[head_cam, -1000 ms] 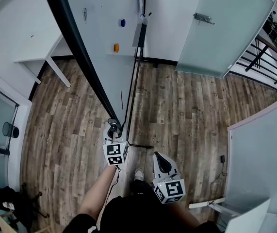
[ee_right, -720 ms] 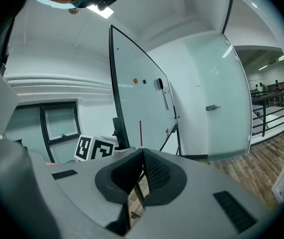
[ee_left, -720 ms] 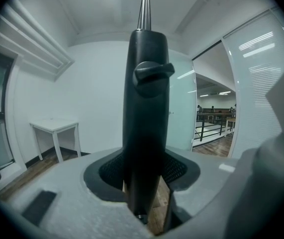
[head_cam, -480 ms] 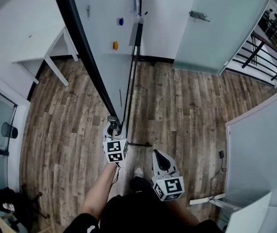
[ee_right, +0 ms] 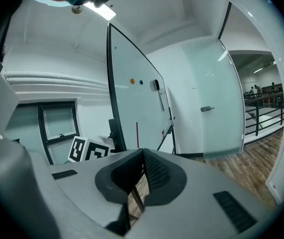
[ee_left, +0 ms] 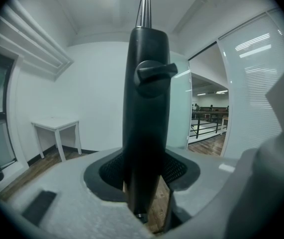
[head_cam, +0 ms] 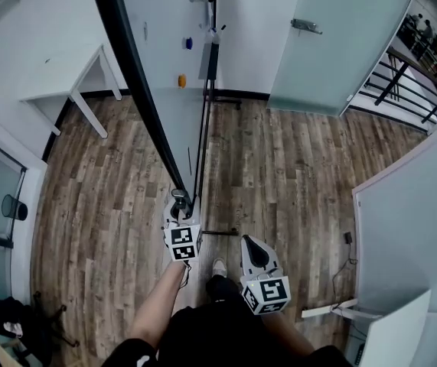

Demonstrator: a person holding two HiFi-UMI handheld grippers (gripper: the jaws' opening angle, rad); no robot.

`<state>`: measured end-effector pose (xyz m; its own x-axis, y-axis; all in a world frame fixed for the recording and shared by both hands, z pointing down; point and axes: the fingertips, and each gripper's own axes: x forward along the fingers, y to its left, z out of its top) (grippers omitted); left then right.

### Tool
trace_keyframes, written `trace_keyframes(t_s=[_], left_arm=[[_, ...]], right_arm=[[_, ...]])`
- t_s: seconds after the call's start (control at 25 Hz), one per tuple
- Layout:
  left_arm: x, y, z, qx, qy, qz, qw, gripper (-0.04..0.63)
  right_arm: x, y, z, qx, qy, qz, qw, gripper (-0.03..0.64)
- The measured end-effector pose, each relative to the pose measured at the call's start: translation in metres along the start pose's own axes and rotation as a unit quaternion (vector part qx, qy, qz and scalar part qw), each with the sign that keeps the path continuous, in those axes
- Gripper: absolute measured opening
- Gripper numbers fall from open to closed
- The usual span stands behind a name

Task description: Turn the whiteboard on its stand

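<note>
- Biggest thing in shot is the wood floor [head_cam: 279, 174]. It is wide open around the person, with a frosted glass door [head_cam: 333, 44] shut at the far wall.
- Here's the whiteboard [head_cam: 161, 48], seen from above almost edge-on. Its black frame [head_cam: 139, 82] runs from the top of the head view down to the person's feet.
- From the right gripper view the board leans rather than standing square, so I'd judge it partway through its swing.
- The stand [head_cam: 201, 140] sits just beside the board face, a thin dark rail with a foot bar on the floor near the shoe.
- A white table [head_cam: 57, 75] stands well apart, against the left wall and out of the way.
- The left gripper [head_cam: 178, 205] is on the job, its pads clamped either side of a black post [ee_left: 144, 98] at the board's near end.
- That post carries a small knob [ee_left: 154, 73]. Whether it belongs to the frame or to the stand's upright, I can't say for sure from this close.
- The right gripper [head_cam: 252, 249] hangs back near the person's body, with its pads [ee_right: 156, 176] pressed together on nothing.
- Two little magnets cling to the board, orange [head_cam: 181, 80] and blue [head_cam: 187, 43].
- On progress, the hold is taken and the board looks off square. The rest of the turn and the letting go are left.
</note>
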<state>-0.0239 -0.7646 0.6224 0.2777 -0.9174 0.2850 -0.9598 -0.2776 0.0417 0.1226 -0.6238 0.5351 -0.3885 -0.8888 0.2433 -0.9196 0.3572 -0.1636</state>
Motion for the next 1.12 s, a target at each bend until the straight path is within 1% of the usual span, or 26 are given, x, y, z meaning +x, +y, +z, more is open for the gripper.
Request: trace_keyframes(t_s=[0.52, 1.12], left_arm=[[-0.075, -0.009, -0.029, 0.007, 0.0, -0.011, 0.9999, 0.189], [-0.186, -0.033, -0.066, 0.01, -0.006, -0.025, 0.9996, 0.187]], right_arm=[[-0.066, 0.049, -0.03, 0.002, -0.002, -0.028, 1.0, 0.011], [-0.165, 0.109, -0.078, 0.008, -0.001, -0.063, 0.998, 0.011]])
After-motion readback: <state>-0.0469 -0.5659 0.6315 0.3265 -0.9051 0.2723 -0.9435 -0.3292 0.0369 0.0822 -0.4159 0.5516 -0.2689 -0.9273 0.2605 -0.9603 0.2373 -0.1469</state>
